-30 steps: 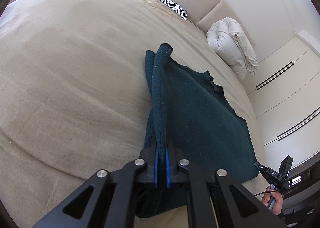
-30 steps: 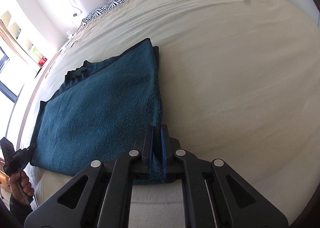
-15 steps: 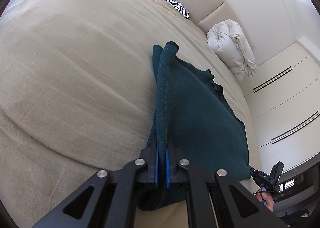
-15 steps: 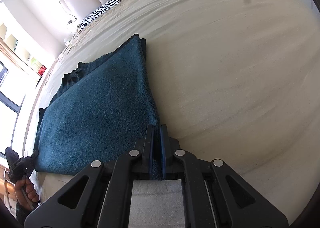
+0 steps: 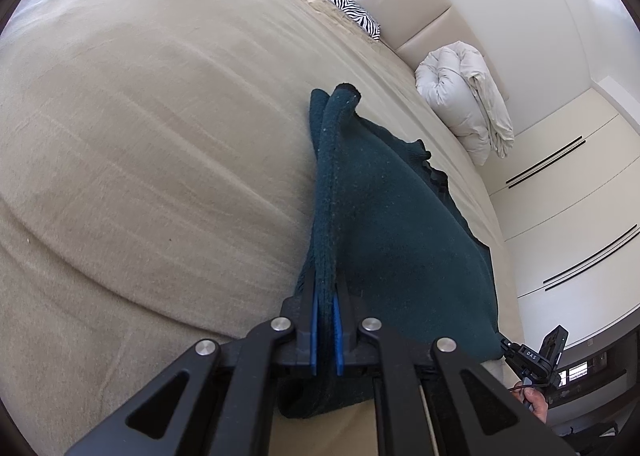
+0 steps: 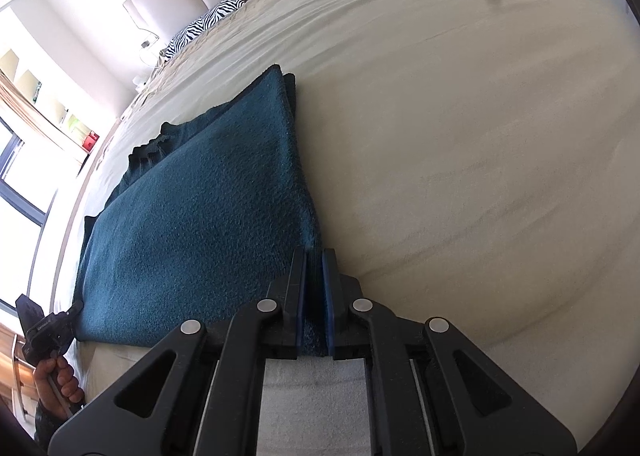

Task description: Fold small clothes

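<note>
Two grippers, both yours, are pinched onto one teal cloth [image 5: 404, 240] that lies doubled on the beige bed [image 5: 152, 128]. Your left gripper [image 5: 327, 298] has its blue pads pressed together on the cloth's near left edge, and that edge stands up in a ridge running away from the jaws while the rest slopes down to the right. Past the cloth, the zebra pillow [image 5: 340, 8] lies by the headboard [image 5: 404, 12], with a white duvet [image 5: 468, 96] bundled to its right. Further right, wardrobe doors [image 5: 568, 192] line the wall. Your right gripper [image 6: 314, 284] clamps the cloth's [image 6: 208, 208] near right corner, the fabric filling the narrow gap between its pads; there the cloth lies flat on the bed [image 6: 480, 136].
</note>
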Demonstrator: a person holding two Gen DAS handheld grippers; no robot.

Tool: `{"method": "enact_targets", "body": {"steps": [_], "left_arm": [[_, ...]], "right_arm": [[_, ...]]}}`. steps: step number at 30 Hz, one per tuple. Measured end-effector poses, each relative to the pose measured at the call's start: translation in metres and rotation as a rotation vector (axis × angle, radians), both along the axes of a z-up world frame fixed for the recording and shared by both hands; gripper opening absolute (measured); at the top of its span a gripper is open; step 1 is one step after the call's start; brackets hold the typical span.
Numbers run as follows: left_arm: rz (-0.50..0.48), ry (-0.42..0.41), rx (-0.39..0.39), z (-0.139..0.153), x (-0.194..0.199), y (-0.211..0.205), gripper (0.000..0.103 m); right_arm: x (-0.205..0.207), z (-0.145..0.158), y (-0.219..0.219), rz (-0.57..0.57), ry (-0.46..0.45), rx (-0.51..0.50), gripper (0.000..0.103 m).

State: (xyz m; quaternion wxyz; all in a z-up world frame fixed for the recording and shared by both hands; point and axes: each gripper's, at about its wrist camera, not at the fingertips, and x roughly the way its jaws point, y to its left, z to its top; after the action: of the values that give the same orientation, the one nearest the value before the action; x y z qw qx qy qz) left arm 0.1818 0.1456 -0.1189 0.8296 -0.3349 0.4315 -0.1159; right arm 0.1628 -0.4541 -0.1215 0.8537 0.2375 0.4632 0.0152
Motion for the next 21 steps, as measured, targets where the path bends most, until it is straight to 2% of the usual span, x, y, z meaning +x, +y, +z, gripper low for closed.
{"method": "enact_targets", "body": {"steps": [9, 10, 12, 15, 17, 21], "left_arm": [[0.003, 0.009, -0.004, 0.003, -0.005, 0.005, 0.012], [0.022, 0.023, 0.015, 0.006, -0.008, 0.007, 0.024], [0.071, 0.020, 0.044, 0.017, -0.016, 0.013, 0.028], [0.127, -0.045, 0.143, 0.047, -0.028, 0.017, 0.028], [0.100, -0.099, 0.183, 0.068, -0.020, 0.006, 0.034], [-0.048, -0.194, 0.269, 0.094, 0.036, -0.050, 0.046]], "right_arm": [[-0.003, 0.002, -0.008, -0.038, 0.012, 0.057, 0.015], [-0.004, 0.006, -0.009, -0.050, 0.014, 0.057, 0.016], [-0.010, 0.019, -0.013, -0.090, -0.015, 0.038, 0.017], [-0.015, 0.047, -0.019, -0.132, -0.100, 0.021, 0.017], [-0.005, 0.061, -0.013, -0.105, -0.143, 0.075, 0.017], [0.049, 0.066, 0.037, 0.039, -0.136, 0.195, 0.017]]}}
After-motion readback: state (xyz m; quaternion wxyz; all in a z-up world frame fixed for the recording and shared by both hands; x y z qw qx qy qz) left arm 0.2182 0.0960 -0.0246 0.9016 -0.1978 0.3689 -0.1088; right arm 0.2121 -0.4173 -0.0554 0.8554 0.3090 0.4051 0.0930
